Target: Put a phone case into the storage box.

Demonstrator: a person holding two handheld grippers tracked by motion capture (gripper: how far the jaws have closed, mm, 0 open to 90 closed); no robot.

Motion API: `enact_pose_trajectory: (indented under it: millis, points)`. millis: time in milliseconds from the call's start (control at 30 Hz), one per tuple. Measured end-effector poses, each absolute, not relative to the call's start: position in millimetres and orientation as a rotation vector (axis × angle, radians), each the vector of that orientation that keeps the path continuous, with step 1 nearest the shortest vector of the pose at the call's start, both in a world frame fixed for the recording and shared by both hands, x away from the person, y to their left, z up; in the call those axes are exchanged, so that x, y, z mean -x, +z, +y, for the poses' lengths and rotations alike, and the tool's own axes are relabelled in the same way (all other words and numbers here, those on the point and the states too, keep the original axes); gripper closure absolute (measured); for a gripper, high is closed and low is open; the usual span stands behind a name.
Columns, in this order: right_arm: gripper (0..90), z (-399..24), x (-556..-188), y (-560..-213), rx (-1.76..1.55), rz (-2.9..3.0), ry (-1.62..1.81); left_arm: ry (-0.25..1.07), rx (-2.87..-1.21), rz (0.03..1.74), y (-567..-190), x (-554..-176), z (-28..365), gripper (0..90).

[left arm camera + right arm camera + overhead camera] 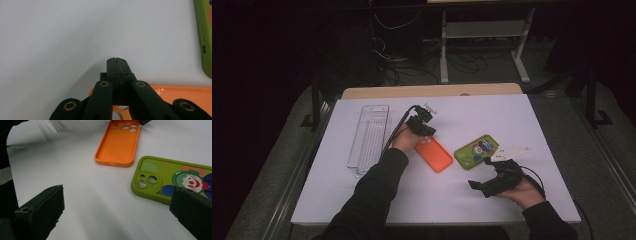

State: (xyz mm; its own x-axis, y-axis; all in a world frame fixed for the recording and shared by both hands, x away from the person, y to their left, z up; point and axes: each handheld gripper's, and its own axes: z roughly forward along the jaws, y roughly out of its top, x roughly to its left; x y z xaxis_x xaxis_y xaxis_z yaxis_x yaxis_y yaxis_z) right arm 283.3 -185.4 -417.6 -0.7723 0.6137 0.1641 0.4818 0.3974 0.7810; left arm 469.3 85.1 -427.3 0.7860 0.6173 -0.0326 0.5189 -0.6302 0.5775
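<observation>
The left gripper (pixel 426 119) hovers over the far end of the orange phone case (pixel 433 153), and its jaws are pressed together with nothing between them. The orange case lies flat near the middle of the white table (pixel 492 205), hollow side up. Just to its right lies the green phone case (pixel 476 151) with a clown picture. The right gripper (pixel 486 172) is near the green case, jaws wide apart and empty. A clear tray (pixel 368 135), perhaps plastic, lies at the left.
</observation>
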Motion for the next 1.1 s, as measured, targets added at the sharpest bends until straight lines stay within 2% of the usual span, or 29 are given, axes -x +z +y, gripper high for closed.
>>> enact_pose_trajectory:
  millis: [100, 300, 433, 533, 633, 800, 833, 1100]
  points:
    - [0.0, -185, -284, -418, -0.985, 2.499, 1.318, 0.213, -2.37, 0.882, -428, -468, 91, 89.8]
    - [0.0, -184, -284, -418, -0.982, 2.502, 1.316, 0.196, -2.351, 0.853, -426, -466, 92, 89.5]
    - [0.0, -185, -283, -418, -0.988, 2.5, 1.315, 0.179, -2.33, 0.805, -415, -460, 92, 86.6]
    - [0.0, -185, -283, -418, -0.989, 2.5, 1.314, 0.155, -2.254, 0.801, -408, -452, 93, 83.2]
    - [0.0, -186, -283, -417, -0.983, 2.496, 1.314, 0.137, -2.198, 0.777, -400, -443, 97, 77.1]
    - [0.0, -186, -283, -417, -0.982, 2.496, 1.311, 0.135, -2.197, 0.722, -389, -428, 105, 68.3]
    - [0.0, -186, -283, -417, -0.984, 2.494, 1.311, 0.14, -2.229, 0.68, -383, -422, 111, 63.1]
    - [0.0, -186, -283, -417, -0.993, 2.497, 1.304, 0.134, -2.174, 0.671, -375, -383, 121, 41.8]
